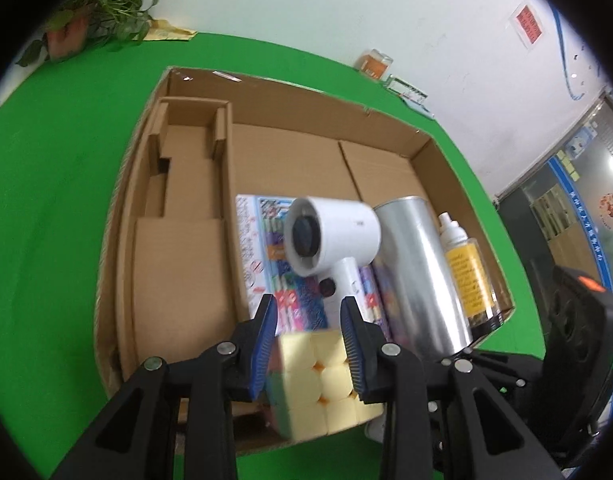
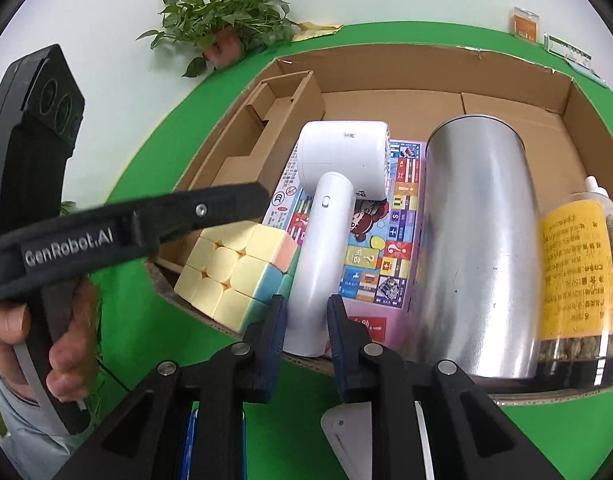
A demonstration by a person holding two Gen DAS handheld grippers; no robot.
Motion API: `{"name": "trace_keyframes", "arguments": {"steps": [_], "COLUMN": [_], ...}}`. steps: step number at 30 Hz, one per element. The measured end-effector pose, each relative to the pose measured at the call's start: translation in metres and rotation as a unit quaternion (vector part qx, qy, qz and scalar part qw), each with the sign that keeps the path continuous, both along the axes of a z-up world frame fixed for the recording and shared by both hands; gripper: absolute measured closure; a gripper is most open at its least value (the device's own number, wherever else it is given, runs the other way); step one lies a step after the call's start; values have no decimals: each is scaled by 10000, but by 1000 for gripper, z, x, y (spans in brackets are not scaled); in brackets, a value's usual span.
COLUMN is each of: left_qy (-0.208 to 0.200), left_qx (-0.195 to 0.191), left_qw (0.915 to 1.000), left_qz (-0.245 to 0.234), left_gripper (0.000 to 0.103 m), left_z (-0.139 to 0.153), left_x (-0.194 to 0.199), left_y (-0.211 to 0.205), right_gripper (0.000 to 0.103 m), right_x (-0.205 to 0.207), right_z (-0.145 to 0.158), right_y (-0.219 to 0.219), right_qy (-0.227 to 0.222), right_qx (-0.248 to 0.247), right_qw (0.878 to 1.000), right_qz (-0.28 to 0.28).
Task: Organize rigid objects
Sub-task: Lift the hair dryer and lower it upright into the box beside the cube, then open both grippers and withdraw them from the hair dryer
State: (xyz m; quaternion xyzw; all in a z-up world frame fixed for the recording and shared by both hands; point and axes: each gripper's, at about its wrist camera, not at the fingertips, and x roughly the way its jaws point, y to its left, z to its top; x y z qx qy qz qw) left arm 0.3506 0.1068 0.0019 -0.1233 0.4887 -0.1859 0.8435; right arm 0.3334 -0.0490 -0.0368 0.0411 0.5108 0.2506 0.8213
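My left gripper (image 1: 308, 304) is shut on a pastel puzzle cube (image 1: 322, 376), held over the near edge of the cardboard box (image 1: 186, 280). In the right wrist view the cube (image 2: 234, 268) sits at the box's near left corner under the left gripper's finger (image 2: 226, 204). A white hair dryer (image 2: 338, 160) lies on a colourful game box (image 2: 386, 240). My right gripper (image 2: 306, 300) is shut on the end of the dryer's handle. From the left wrist view the dryer (image 1: 330, 236) faces me, with its handle end hidden behind my finger.
A silver can (image 2: 474, 248) and a yellow-labelled bottle (image 2: 578, 280) lie along the box's right side. A cardboard insert (image 2: 266, 120) fills its left side. A person's hand (image 2: 66, 340) holds the left gripper. A potted plant (image 2: 222, 20) and an orange packet (image 2: 524, 24) stand by the wall.
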Motion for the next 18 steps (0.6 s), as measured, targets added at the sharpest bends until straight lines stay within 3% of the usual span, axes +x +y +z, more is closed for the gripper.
{"name": "trace_keyframes", "arguments": {"steps": [11, 18], "left_qy": [110, 242], "left_qx": [47, -64], "left_qw": [9998, 9988], "left_qz": [185, 418], "left_gripper": [71, 71], "left_z": [1, -1], "left_x": [-30, -39], "left_y": [3, 6], "right_gripper": [81, 81], "right_x": [1, -3], "right_z": [-1, 0], "right_y": [-5, -3], "right_qy": [113, 28], "right_qx": [187, 52], "right_qw": [9998, 9999], "right_qz": [21, 114]}}
